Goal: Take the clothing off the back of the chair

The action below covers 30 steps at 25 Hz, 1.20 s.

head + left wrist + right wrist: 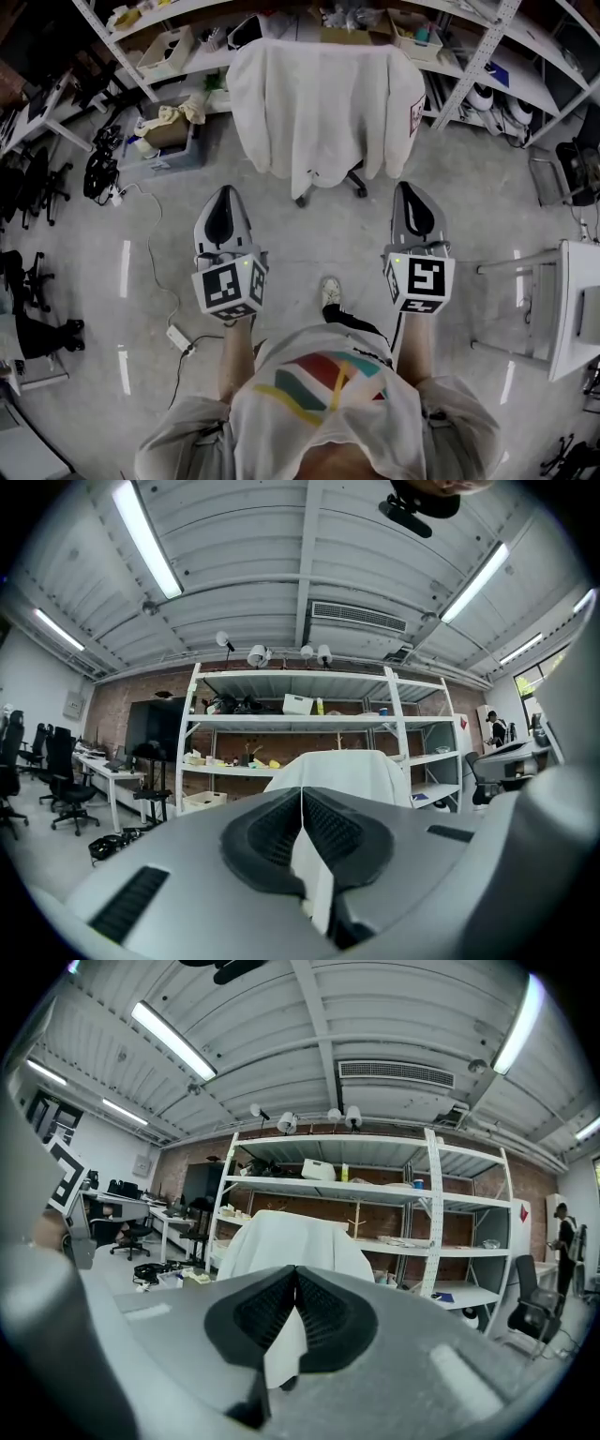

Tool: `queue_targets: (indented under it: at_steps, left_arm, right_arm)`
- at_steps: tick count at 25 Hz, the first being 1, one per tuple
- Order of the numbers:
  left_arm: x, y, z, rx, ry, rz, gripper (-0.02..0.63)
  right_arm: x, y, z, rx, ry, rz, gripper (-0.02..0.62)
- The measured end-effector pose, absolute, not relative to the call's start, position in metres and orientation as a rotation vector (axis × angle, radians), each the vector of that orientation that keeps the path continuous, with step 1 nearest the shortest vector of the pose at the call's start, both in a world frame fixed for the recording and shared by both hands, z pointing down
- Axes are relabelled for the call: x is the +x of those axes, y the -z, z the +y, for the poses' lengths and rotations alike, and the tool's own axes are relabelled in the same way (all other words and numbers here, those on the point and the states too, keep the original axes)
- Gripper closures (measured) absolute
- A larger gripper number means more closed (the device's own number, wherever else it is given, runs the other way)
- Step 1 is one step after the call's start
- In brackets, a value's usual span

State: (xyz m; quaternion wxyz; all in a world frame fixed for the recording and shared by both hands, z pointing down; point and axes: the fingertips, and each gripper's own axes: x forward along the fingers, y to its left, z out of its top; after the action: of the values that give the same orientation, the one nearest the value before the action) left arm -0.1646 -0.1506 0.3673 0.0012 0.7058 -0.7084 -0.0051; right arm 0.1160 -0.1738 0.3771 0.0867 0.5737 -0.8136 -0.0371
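GRIP: left gripper (223,197) and right gripper (411,192) are both sitting pressed together, pinching nothing | GARMENT: white clothing (319,103) is draping over the chair (357,180) back, ahead of both tips, untouched | RISK: jaws arriving closed are likely just shoving cloth, rolling the chair away | BINS: floor crate (159,165) is carrying crumpled cloth; shelf bin (167,53) contents unclear

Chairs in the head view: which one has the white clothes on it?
The middle chair, at the top of the picture. White clothing covers its back; the black chairs at the left edge have none.
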Motion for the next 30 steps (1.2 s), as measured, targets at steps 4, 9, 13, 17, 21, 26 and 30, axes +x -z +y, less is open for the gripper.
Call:
queue_targets:
  at_steps: [4, 9, 13, 17, 21, 26, 30]
  left_arm:
    - [-0.154, -0.367, -0.198, 2.206, 0.012, -2.23, 0.591]
    - [-0.142, -0.375, -0.248, 2.187, -0.007, -2.228, 0.591]
    - [-0.136, -0.379, -0.27, 2.177, -0.041, -2.217, 0.591]
    - [-0.13, -0.386, -0.283, 2.182, -0.051, -2.192, 0.591]
    - [-0.121, -0.38, -0.296, 2.214, -0.015, -2.169, 0.591]
    - [-0.116, -0.362, -0.301, 2.283, 0.021, -2.145, 0.591]
    - [-0.119, -0.349, -0.303, 2.315, 0.057, -2.14, 0.591]
  right_arm:
    - [0.125, -0.376, -0.219, 1.691, 0.127, -2.413, 0.591]
    - [0.137, -0.384, -0.27, 1.674, 0.113, -2.411, 0.591]
    - [0.137, -0.388, -0.294, 1.652, 0.104, -2.417, 0.591]
    - [0.132, -0.394, -0.302, 1.628, 0.075, -2.423, 0.591]
    - [0.129, -0.392, -0.304, 1.625, 0.092, -2.417, 0.591]
    - [0.132, -0.387, -0.301, 1.672, 0.093, -2.387, 0.591]
    - [0.131, -0.379, -0.297, 1.702, 0.103, -2.376, 0.591]
